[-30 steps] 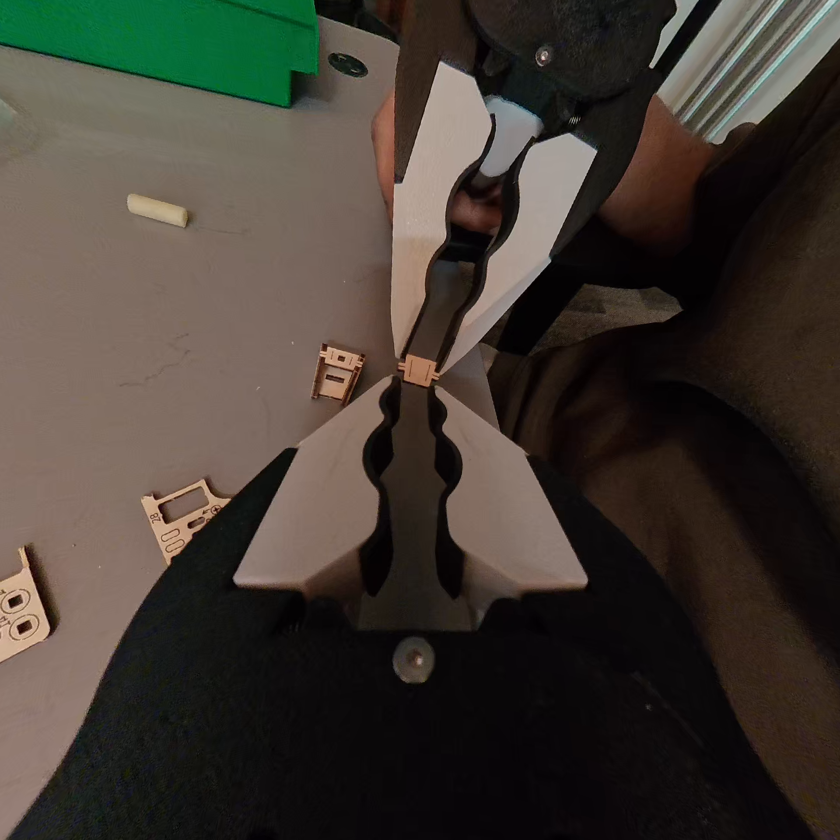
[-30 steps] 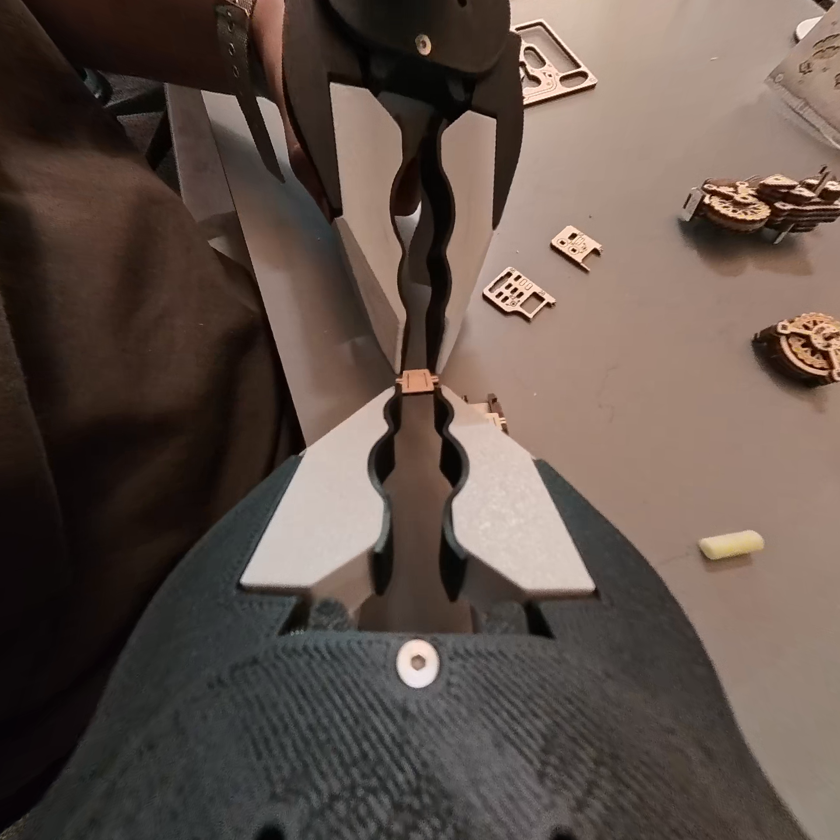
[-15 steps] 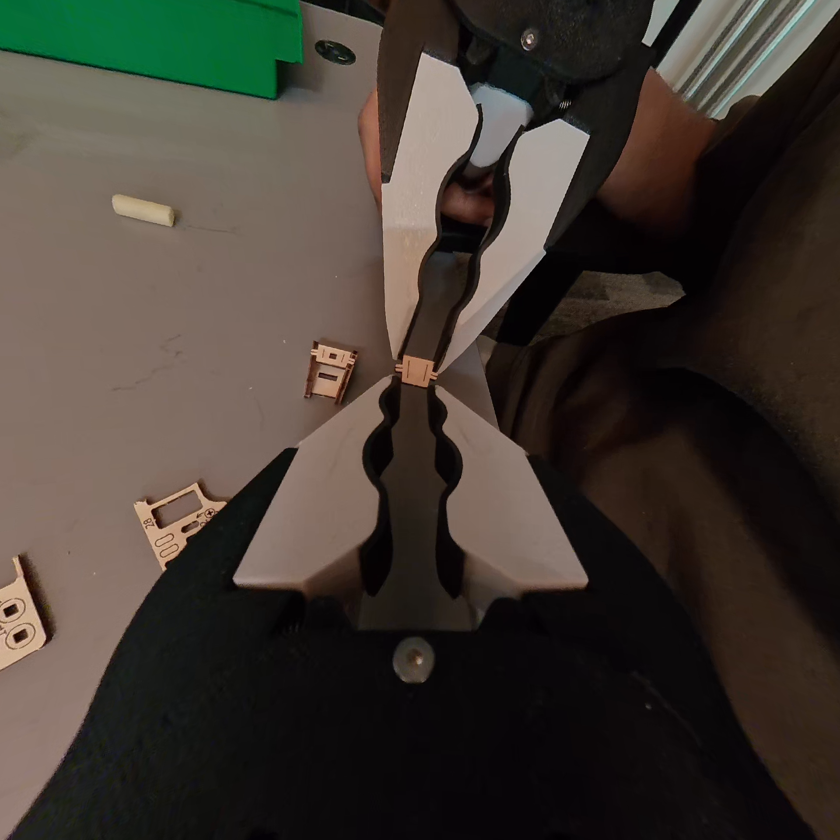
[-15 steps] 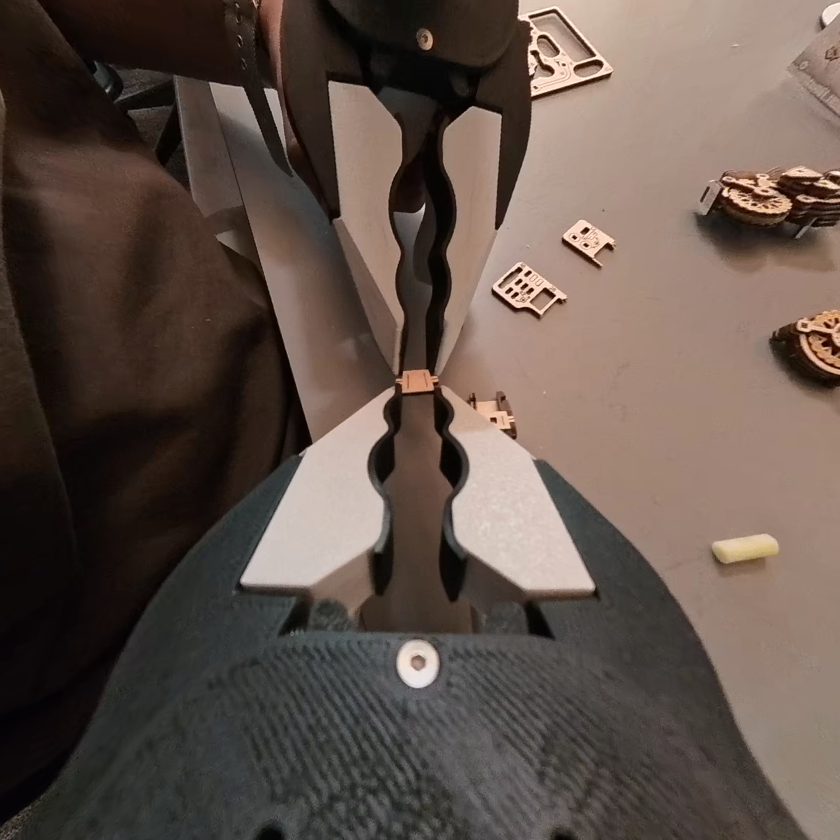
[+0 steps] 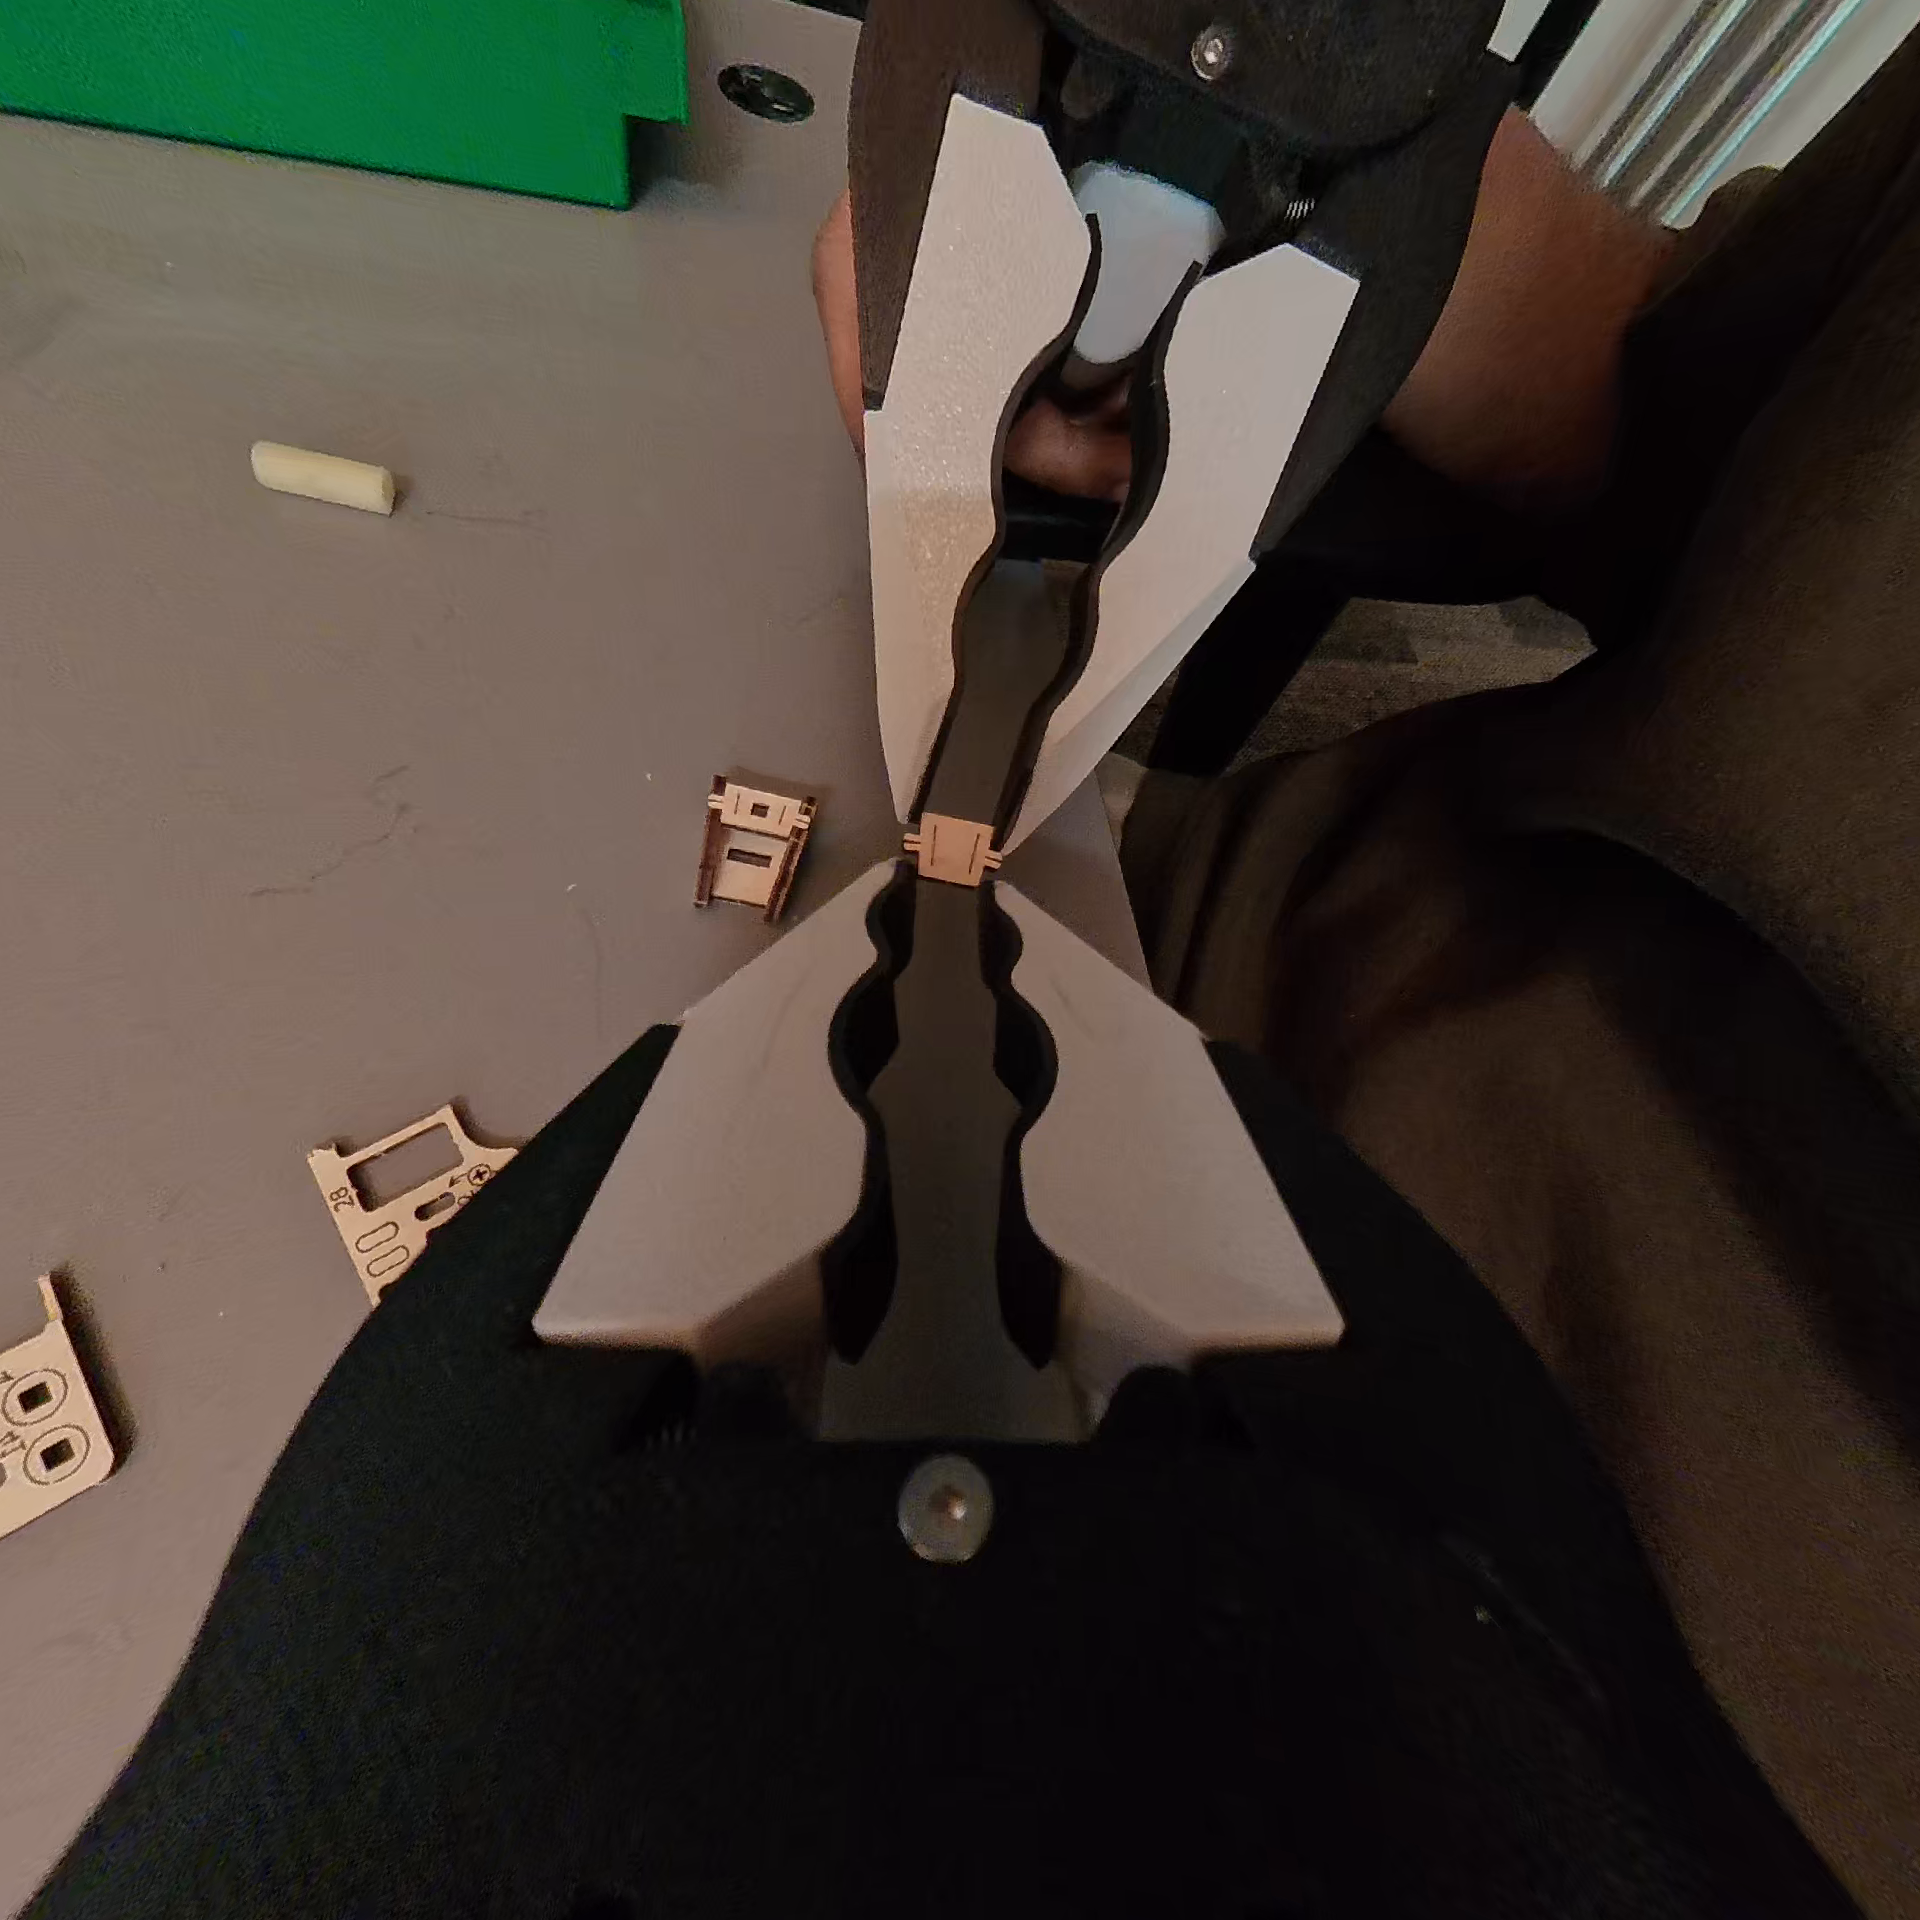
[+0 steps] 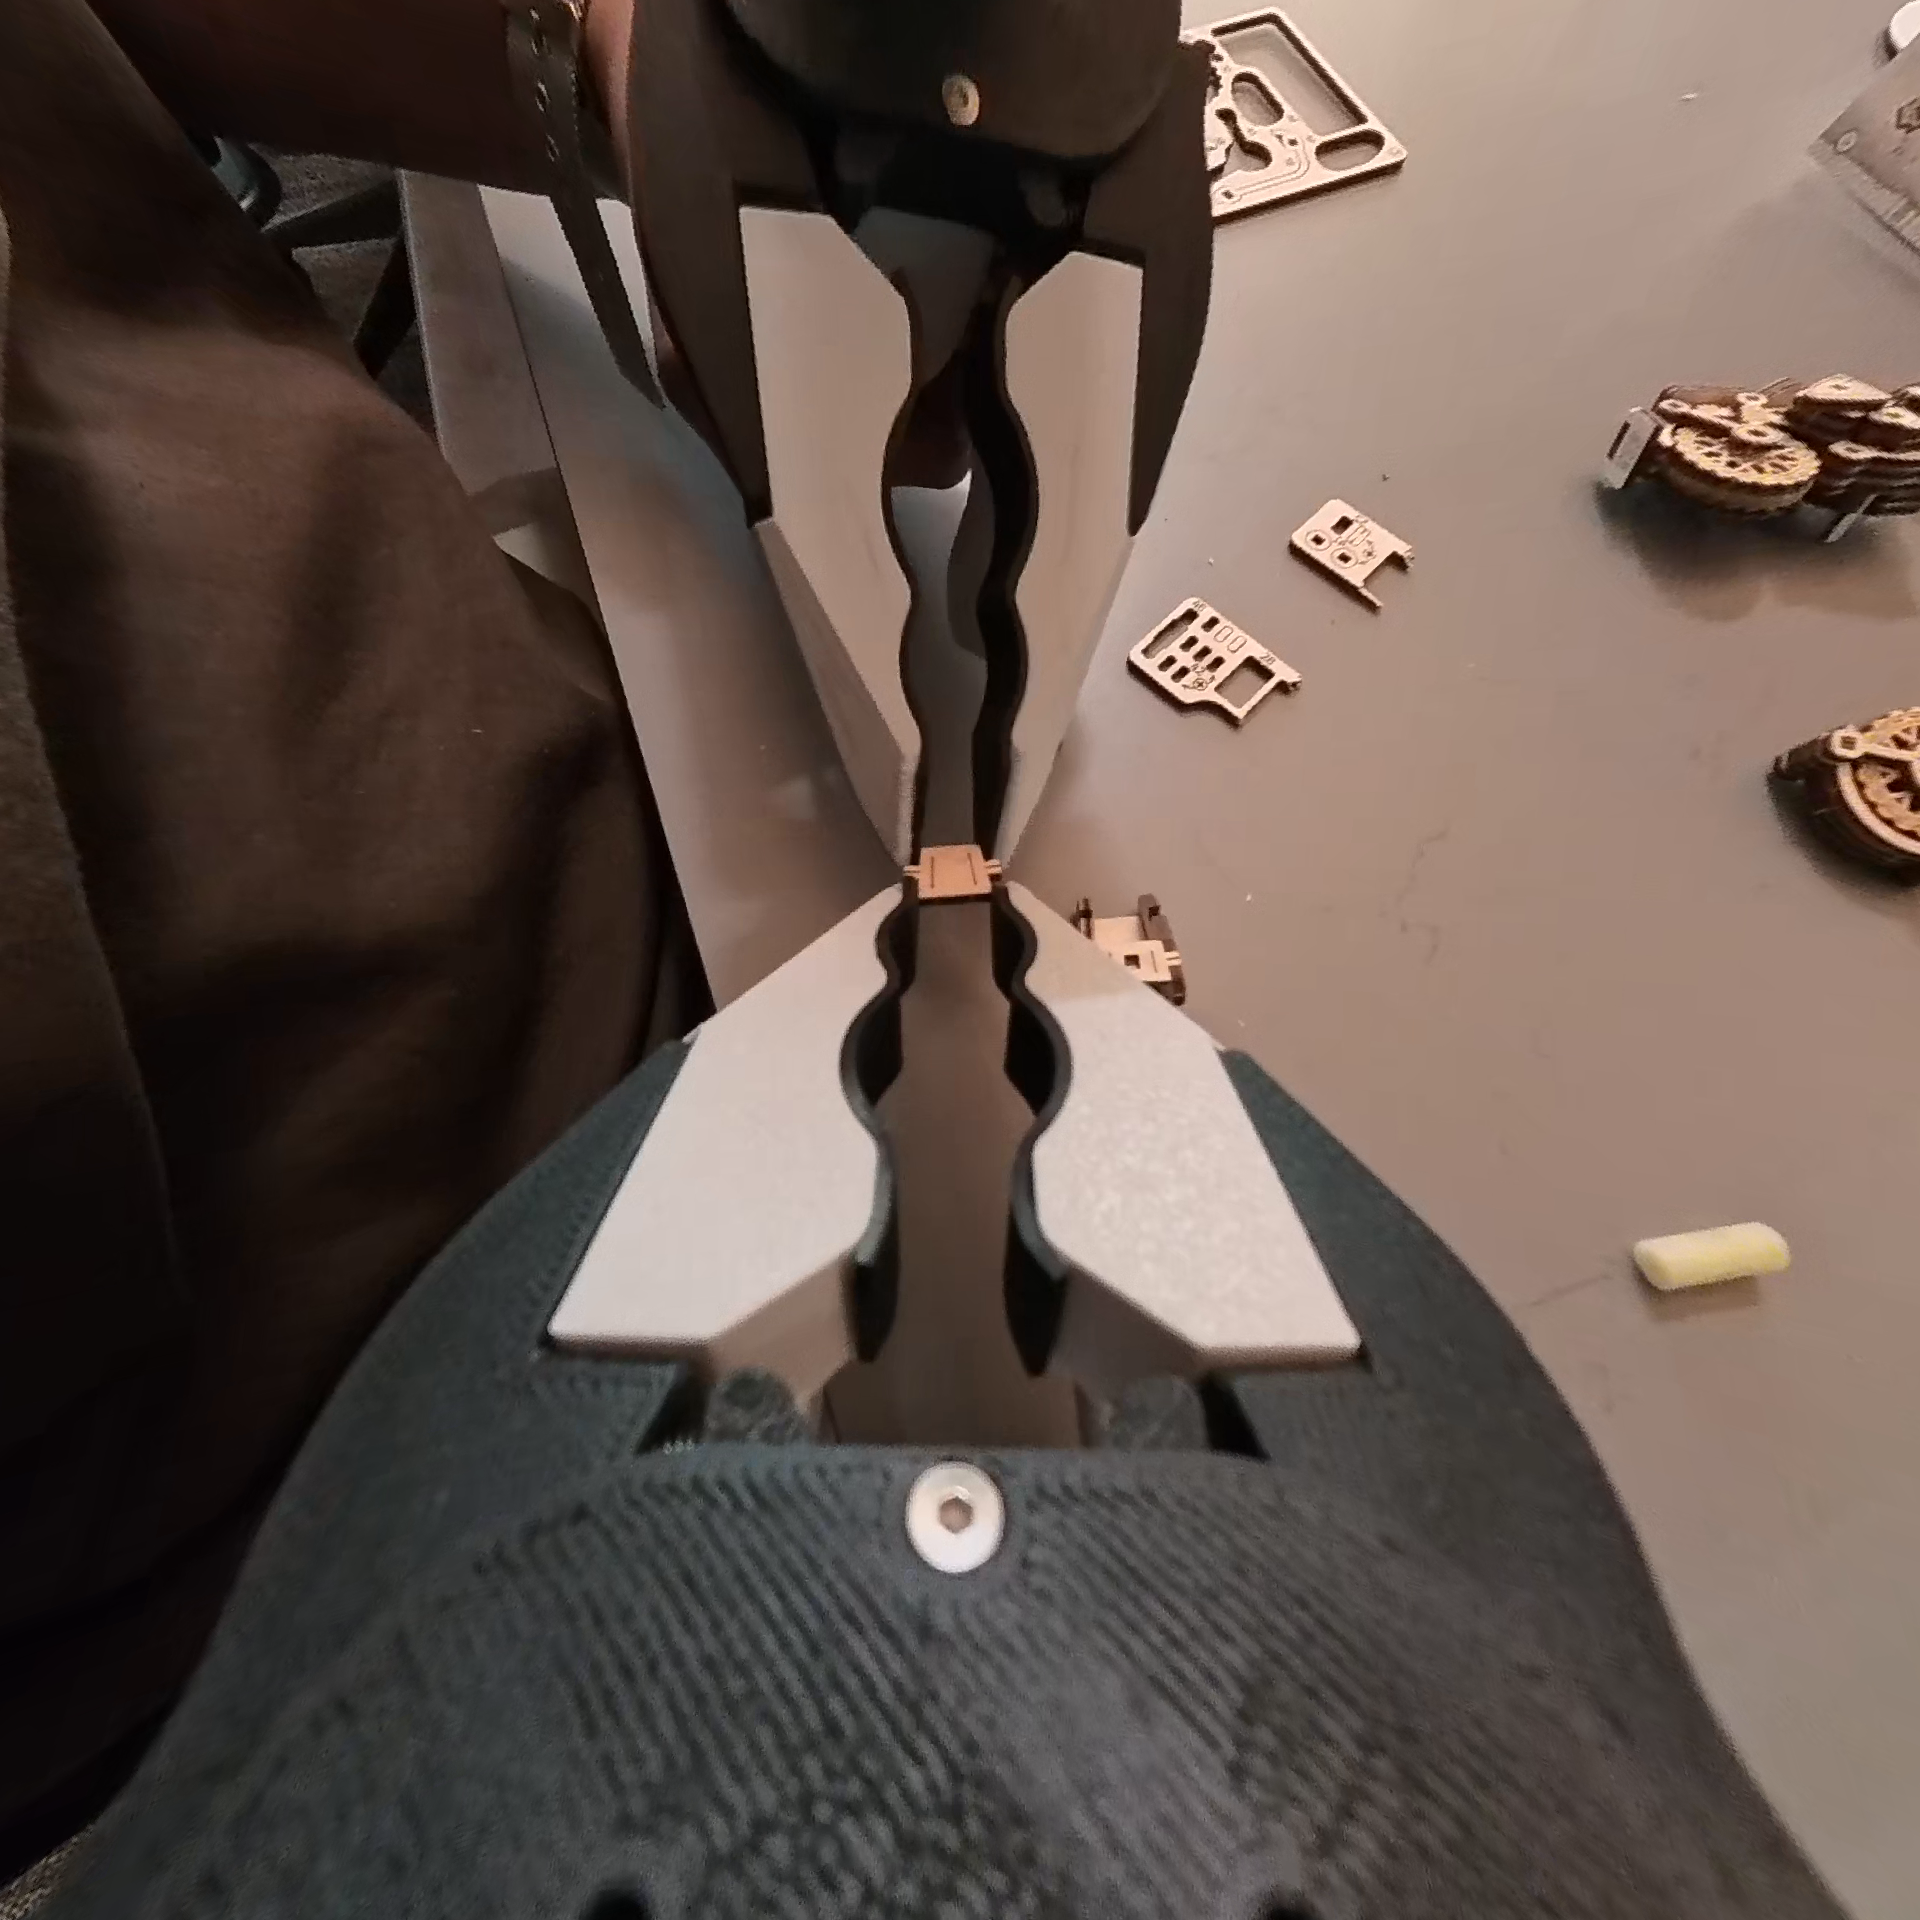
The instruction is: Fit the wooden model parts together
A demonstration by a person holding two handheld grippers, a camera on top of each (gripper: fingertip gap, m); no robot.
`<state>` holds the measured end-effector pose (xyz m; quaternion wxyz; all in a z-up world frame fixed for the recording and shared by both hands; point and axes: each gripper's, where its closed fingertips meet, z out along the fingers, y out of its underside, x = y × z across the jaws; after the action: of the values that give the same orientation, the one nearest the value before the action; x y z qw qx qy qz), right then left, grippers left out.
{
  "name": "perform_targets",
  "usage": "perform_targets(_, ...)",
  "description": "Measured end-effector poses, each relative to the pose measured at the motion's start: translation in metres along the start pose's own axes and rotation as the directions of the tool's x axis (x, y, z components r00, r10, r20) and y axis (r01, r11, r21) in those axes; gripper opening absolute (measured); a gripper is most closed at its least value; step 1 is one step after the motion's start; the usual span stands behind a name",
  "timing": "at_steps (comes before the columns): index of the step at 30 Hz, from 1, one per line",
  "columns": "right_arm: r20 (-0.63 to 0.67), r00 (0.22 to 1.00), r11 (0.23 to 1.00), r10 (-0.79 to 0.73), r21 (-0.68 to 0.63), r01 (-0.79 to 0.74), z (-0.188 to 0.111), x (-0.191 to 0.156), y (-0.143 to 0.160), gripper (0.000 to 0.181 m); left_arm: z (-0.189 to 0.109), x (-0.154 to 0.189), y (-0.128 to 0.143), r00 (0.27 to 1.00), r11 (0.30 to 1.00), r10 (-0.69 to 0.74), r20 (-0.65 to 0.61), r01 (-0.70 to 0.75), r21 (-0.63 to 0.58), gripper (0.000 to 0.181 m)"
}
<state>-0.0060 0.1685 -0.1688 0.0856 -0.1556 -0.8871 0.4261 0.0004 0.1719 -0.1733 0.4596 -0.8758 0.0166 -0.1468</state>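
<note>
A tiny tan wooden part (image 5: pixel 951 854) hangs between the two grippers above the near edge of the grey table (image 5: pixel 416 675). My left gripper (image 5: pixel 951 881) is shut on its near end. The right gripper (image 5: pixel 951 823) comes in from the top of the left wrist view, tip to tip with mine, and pinches the far end. In the right wrist view the same part (image 6: pixel 951 900) sits at my right gripper (image 6: pixel 951 918), with the left gripper (image 6: pixel 951 875) reaching down from the top. A small wooden sub-assembly (image 5: pixel 755 850) lies on the table just left of the tips; it also shows in the right wrist view (image 6: pixel 1132 951).
Flat wooden plates (image 5: pixel 410 1195) (image 5: pixel 47 1423) (image 6: pixel 1216 660) (image 6: pixel 1351 551) lie on the table. Wooden gear assemblies (image 6: pixel 1766 457) (image 6: pixel 1870 790) and an emptied part sheet (image 6: pixel 1299 135) sit farther off. There are also a cream cylinder (image 5: pixel 322 478) (image 6: pixel 1709 1268), a green box (image 5: pixel 343 94) and the person's dark clothing (image 5: pixel 1558 1039). Both grippers' tips are close together, under 4 cm apart. Left tips and right tips are each some 15 cm from the cream cylinder (image 6: pixel 1709 1268).
The joined grippers have drifted slightly over the table, mostly in the first half second. Both stay pinched on the small part throughout.
</note>
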Motion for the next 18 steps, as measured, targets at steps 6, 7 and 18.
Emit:
perform_targets(6, -0.002, 1.000, 1.000, 0.001, -0.001, -0.001, 0.0002, 0.0002, 0.0001, 0.013, -0.0002, -0.0002, -0.0001, 1.000, 1.000, 0.001, 0.003, -0.001, -0.001, 0.011)
perform_targets(7, -0.003, 1.000, 1.000, 0.000, -0.004, 0.000, 0.0005, 0.0003, 0.0004, 0.013, 0.0002, -0.0004, 0.0001, 1.000, 1.000, 0.001, 0.005, -0.001, -0.002, 0.012)
perform_targets(18, -0.019, 1.000, 1.000, -0.006, -0.019, 0.006, 0.0023, 0.0014, 0.0024, 0.013, 0.0004, -0.0023, 0.0009, 1.000, 1.000, 0.014, 0.025, -0.014, -0.014, 0.011)
